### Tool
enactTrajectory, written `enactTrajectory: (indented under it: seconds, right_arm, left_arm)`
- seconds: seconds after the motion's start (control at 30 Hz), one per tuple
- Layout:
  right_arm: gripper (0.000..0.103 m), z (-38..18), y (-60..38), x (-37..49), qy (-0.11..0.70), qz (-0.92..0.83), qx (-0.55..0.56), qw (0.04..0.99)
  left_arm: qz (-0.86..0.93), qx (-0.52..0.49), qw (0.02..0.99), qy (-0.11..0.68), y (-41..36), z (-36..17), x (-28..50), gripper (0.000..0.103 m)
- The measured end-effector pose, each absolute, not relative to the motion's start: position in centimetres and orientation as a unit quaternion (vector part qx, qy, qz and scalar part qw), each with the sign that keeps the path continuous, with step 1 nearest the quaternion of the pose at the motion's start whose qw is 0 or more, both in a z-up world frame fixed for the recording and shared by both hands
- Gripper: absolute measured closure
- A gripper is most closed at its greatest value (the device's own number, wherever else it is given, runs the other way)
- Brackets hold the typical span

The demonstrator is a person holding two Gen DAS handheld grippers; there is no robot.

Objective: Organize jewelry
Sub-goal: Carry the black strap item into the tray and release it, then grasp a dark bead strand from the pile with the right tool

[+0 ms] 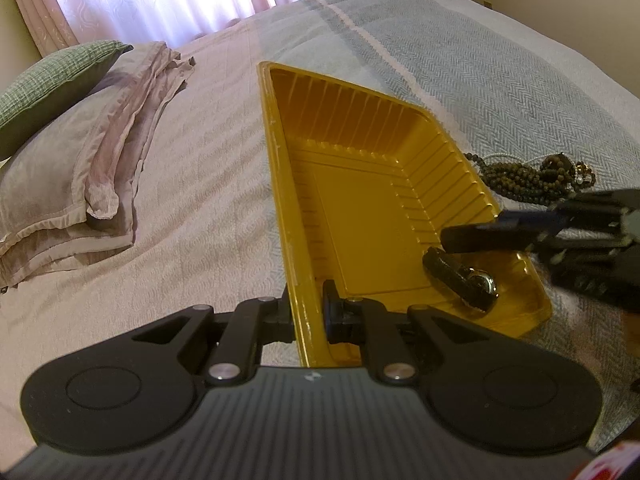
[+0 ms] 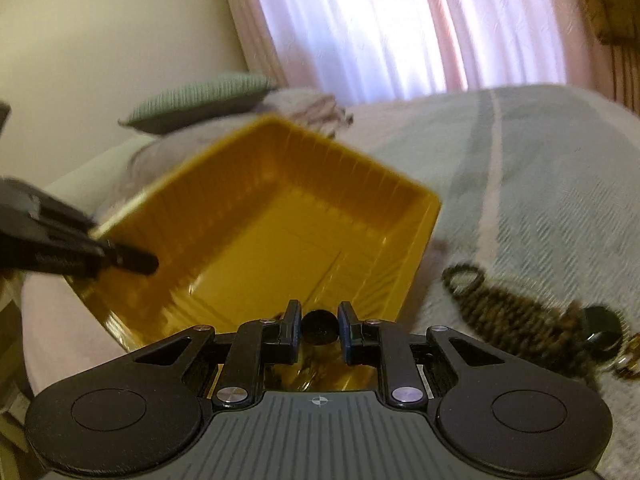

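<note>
While left gripper clamps yellow tray rim, right gripper tongs stand apart around dark watch.

Black watch lies in yellow tray; beaded necklaces heaped beside.

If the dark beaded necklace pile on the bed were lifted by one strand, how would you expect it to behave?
The beaded necklace pile would probably hang limp, since its strands lie in loose loops on the bedspread. It may drag neighbours along: the strands look tangled with a dark pendant. Round beads could slip between flat fingers, so a pinch might hold poorly.
</note>
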State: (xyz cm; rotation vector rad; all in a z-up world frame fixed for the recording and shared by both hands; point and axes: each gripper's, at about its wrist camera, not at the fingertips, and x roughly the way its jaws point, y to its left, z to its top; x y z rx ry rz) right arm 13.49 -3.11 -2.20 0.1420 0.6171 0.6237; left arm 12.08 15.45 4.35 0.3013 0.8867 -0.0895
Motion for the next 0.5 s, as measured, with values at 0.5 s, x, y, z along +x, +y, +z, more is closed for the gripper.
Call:
enactTrajectory:
  seconds: [0.5]
  right_arm:
    - [0.048,-2.6,-11.1,11.5,0.299,0.214,0.1,0.925]
  left_arm:
    - [-0.043,0.146,0.891,0.428,15.4,4.3,12.2,0.093]
